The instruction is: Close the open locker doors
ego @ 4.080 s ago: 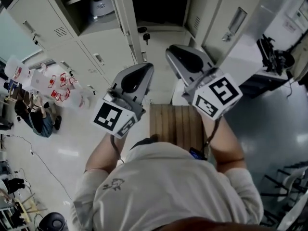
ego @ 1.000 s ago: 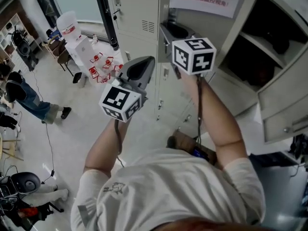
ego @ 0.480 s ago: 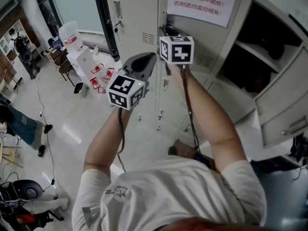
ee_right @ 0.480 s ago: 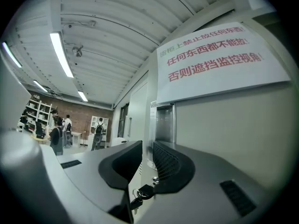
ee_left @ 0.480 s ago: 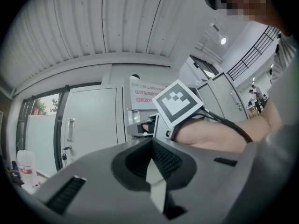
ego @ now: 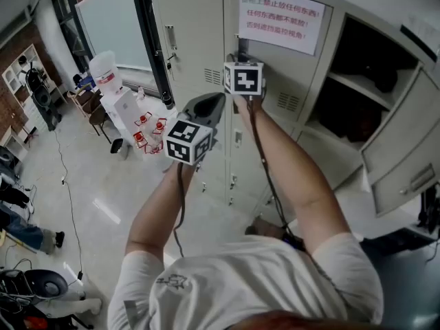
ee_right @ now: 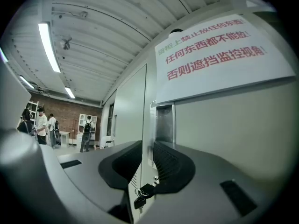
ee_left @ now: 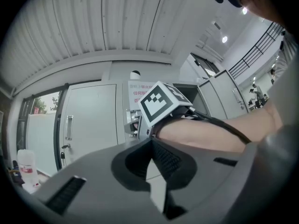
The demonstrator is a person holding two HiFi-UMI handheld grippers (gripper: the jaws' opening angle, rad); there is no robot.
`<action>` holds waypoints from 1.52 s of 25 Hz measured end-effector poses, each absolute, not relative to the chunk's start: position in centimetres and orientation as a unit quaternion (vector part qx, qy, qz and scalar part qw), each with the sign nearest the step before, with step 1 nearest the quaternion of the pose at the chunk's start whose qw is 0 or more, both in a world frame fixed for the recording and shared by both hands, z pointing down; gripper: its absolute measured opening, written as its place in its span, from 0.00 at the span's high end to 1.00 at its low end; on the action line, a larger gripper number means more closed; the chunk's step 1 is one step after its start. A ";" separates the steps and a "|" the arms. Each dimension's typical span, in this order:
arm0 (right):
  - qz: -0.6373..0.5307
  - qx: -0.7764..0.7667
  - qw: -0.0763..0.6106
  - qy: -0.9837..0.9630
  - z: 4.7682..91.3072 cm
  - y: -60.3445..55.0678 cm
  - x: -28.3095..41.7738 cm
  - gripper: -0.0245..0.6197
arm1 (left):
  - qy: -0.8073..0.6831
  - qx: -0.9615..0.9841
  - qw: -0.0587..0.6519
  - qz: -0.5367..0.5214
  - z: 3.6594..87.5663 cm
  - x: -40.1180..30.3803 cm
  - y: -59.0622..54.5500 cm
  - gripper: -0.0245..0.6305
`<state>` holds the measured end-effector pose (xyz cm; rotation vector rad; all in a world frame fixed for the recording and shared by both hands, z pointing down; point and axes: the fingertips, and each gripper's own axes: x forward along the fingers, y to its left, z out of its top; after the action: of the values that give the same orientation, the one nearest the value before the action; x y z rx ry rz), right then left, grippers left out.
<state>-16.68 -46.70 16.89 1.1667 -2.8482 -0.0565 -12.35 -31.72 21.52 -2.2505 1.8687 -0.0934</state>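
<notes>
A bank of beige lockers point(ego: 189, 47) fills the wall, with a pale floor running off to the left, where people stand far off by a brick wall. The far-left door is closed. Next to it is the locker door point(ego: 302, 74), which carries a paper notice point(ego: 278, 20) printed in red and green and lies nearly flush with its neighbours. The right gripper point(ee_right: 148, 148) is raised to this door's left edge, with its jaws closed on that edge just beside the recessed handle point(ee_right: 164, 122). A key point(ee_right: 142, 193) hangs from the lock below.

To the right an open compartment point(ego: 357, 86) shows a shelf with dark things point(ego: 385, 74) on it — too shadowed to make out. Its door point(ego: 405, 143) swings wide open at the frame's edge.

The left gripper point(ee_left: 150, 143) is held lower and away from the lockers — jaw tips together, nothing between them.
</notes>
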 end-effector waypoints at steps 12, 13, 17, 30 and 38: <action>0.016 0.397 0.042 -0.917 17.5 -47.7 -17.7 0.87 | 0.647 -0.754 0.108 -0.034 21.6 -13.0 -29.9 0.96; 0.013 0.397 0.038 -0.917 17.4 -47.7 -17.8 0.87 | 0.648 -0.753 0.107 -0.035 21.7 -13.1 -29.8 0.96; 0.004 0.400 0.039 -0.915 17.5 -47.5 -18.0 0.80 | 0.650 -0.753 0.101 -0.034 22.2 -13.2 -29.8 0.96; -0.020 0.398 0.019 -0.917 17.2 -46.1 -15.5 0.74 | 0.647 -0.755 0.101 -0.034 22.6 -12.6 -28.9 0.96; -0.073 0.362 0.017 -0.929 17.4 -43.9 -11.5 0.78 | 0.627 -0.773 0.096 -0.032 23.2 -10.7 -30.2 0.96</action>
<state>-11.54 -43.93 17.38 1.1248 -2.8886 -0.2260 -10.73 -30.20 23.16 -2.2888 1.8566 -0.0937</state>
